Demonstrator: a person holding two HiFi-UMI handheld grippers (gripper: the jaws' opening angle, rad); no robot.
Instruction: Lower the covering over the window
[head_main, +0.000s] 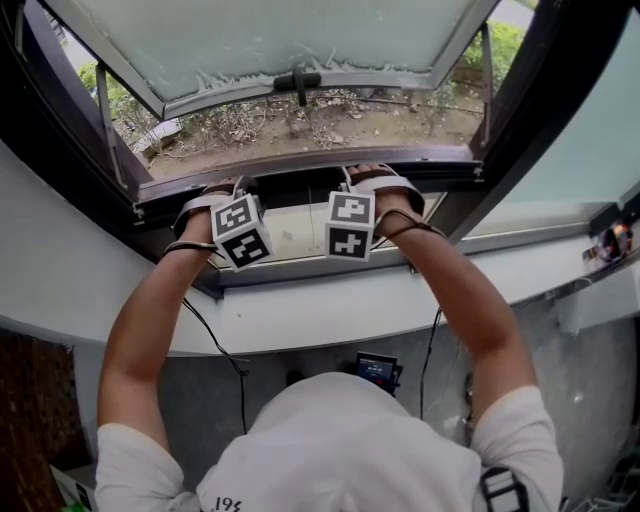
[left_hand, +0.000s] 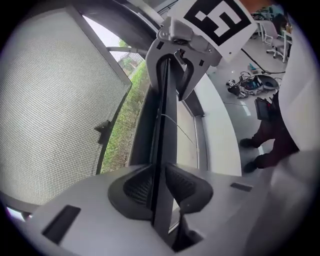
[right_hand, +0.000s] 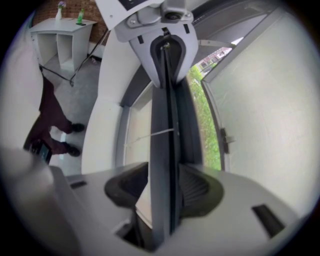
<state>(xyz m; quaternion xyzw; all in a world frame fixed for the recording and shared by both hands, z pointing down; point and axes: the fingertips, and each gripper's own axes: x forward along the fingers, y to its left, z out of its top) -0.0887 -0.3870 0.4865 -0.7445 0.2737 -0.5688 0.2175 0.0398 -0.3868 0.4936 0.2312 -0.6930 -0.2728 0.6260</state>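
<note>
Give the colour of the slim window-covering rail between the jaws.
Dark grey, almost black slim rail; shows best in the left gripper view.

The dark grey slim pull bar of the covering is lying level across the window opening, sitting just above the white inner sill and running straight and untilted from one side of the frame to the other. The fine grey mesh screen is stretching flat away from the bar's outer side. Beyond it, the frosted glass window sash is standing swung outward and open over the greenery outside.
</note>
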